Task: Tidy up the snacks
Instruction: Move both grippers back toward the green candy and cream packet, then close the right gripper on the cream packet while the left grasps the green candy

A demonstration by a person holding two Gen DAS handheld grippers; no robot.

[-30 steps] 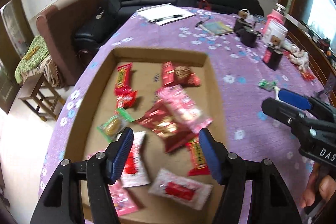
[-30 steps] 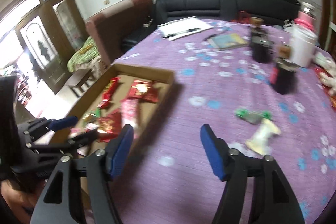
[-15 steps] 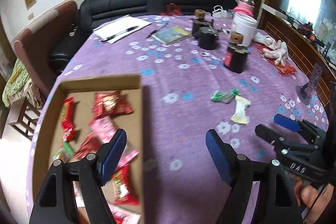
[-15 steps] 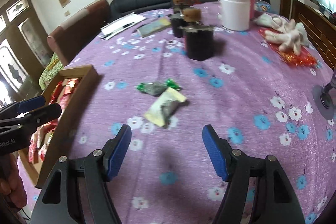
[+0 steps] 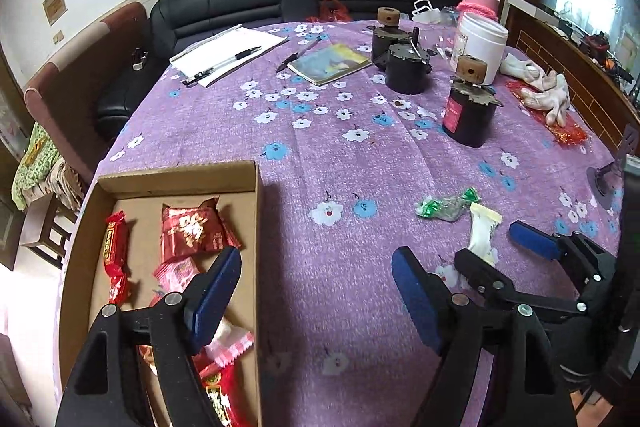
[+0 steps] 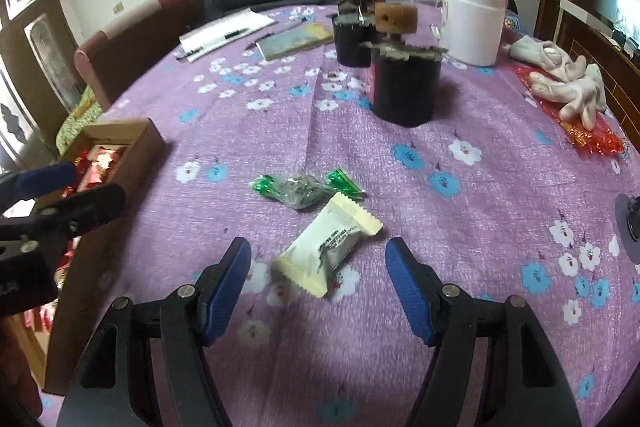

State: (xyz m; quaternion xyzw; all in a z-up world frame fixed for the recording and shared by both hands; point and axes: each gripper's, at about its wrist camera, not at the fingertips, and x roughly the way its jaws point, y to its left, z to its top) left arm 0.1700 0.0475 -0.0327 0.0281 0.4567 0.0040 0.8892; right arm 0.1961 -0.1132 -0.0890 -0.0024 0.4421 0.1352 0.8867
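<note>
Two wrapped snacks are left loose on the purple flowered desk (image 6: 500, 195), well apart from the cardboard box (image 5: 256, 227) at the left, where the red and pink packets (image 5: 192, 231) are already gathered. The cream sachet (image 6: 330, 245) is seen lying flat just beyond the right gripper (image 6: 318, 289), roughly centred on the gap between its blue pads (image 6: 226, 287). Its long axis is set on a diagonal, running from the near left to the far right, with the crimped far end pointed toward the dark jar (image 6: 404, 87). The green-ended candy (image 6: 306, 189) is laid just behind it, its long axis across the view, nearly touching the sachet's far end.

The right gripper is held wide, nothing is pressed between its pads, and it is tilted down toward the desk; it appears to be lined up for a pick of the sachet. Because the sachet is skewed to the pads, a grasp across its short side would probably call for a small roll of the wrist.

The left gripper (image 5: 316, 297) is also held wide and empty, poised over the box's right wall, one pad above the packets and the other above bare cloth. It is judged to be waiting while the right side collects.
</note>
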